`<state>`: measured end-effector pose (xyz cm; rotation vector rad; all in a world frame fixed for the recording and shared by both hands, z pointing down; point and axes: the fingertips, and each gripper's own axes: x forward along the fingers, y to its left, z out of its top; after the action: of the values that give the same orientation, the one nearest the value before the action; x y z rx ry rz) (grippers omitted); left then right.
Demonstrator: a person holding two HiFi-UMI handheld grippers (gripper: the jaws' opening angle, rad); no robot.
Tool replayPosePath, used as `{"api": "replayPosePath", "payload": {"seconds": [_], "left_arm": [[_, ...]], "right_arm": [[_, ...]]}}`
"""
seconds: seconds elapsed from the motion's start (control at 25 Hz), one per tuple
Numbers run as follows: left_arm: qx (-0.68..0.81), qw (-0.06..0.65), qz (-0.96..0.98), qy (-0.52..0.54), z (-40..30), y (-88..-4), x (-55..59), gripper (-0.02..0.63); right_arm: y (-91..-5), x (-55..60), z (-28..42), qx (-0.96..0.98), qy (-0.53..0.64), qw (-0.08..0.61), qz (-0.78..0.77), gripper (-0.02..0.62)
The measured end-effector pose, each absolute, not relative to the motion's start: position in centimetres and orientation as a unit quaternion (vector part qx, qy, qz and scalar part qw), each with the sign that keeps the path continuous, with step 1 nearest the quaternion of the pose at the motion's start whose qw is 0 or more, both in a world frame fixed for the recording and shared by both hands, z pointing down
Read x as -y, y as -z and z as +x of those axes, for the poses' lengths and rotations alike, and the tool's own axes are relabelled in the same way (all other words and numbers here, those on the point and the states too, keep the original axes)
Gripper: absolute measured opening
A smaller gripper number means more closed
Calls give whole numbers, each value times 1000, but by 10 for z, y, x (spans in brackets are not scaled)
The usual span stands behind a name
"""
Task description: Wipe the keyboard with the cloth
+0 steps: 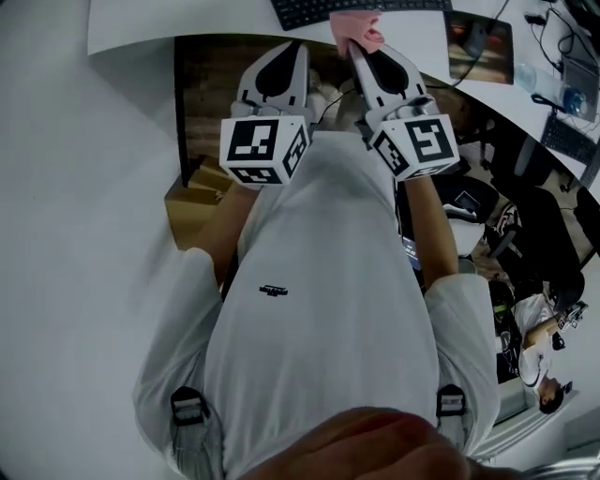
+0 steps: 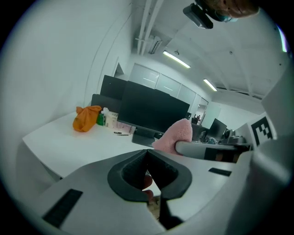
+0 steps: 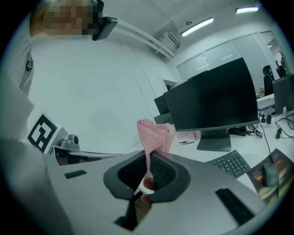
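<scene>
Keyboard: a flat black keyboard [image 1: 309, 11] is seen on the white desk [image 1: 131, 28], close to its near edge. Its long axis is laid left to right across the person's front, ahead of both grippers.
Cloth: a pink knitted cloth [image 3: 154, 133] is pinched upright in the jaws of the right gripper [image 3: 149, 157], near the keyboard's middle; contact cannot be told.
Left gripper [image 2: 147, 153]: its jaws are pressed together on nothing, just left of the right one.
Nearer arm: the right is judged nearer.
Room: a black monitor [image 3: 216, 101] is set behind the keyboard, a dark mouse mat [image 3: 271, 176] to its right, and bare desk to its left.

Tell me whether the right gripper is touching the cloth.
Touching: the right gripper view shows the right gripper shut on the cloth.
</scene>
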<state>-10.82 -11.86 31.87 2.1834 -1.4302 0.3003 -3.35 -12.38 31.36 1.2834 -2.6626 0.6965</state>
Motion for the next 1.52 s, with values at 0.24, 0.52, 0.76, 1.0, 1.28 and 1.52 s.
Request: {"api": "replayPosePath", "payload": {"seconds": [0.24, 0.52, 0.76, 1.0, 1.28, 1.52], "left_arm": [[544, 288, 779, -117, -126, -361, 120, 12], [551, 322, 760, -123, -146, -404, 124, 12], [564, 332, 745, -130, -155, -436, 127, 12], [574, 352, 728, -131, -166, -458, 121, 12], [574, 365, 719, -142, -173, -481, 111, 12], [576, 369, 715, -149, -174, -492, 110, 12]], "right_arm": [[-353, 140, -55, 875, -244, 80, 410, 26], [-403, 156, -77, 874, -269, 97, 393, 26], [-446, 163, -94, 872, -293, 108, 376, 26], [-481, 158, -116, 871, -314, 128, 355, 26], [-522, 157, -133, 867, -338, 146, 336, 26], [-556, 156, -141, 857, -368, 173, 318, 26]]}}
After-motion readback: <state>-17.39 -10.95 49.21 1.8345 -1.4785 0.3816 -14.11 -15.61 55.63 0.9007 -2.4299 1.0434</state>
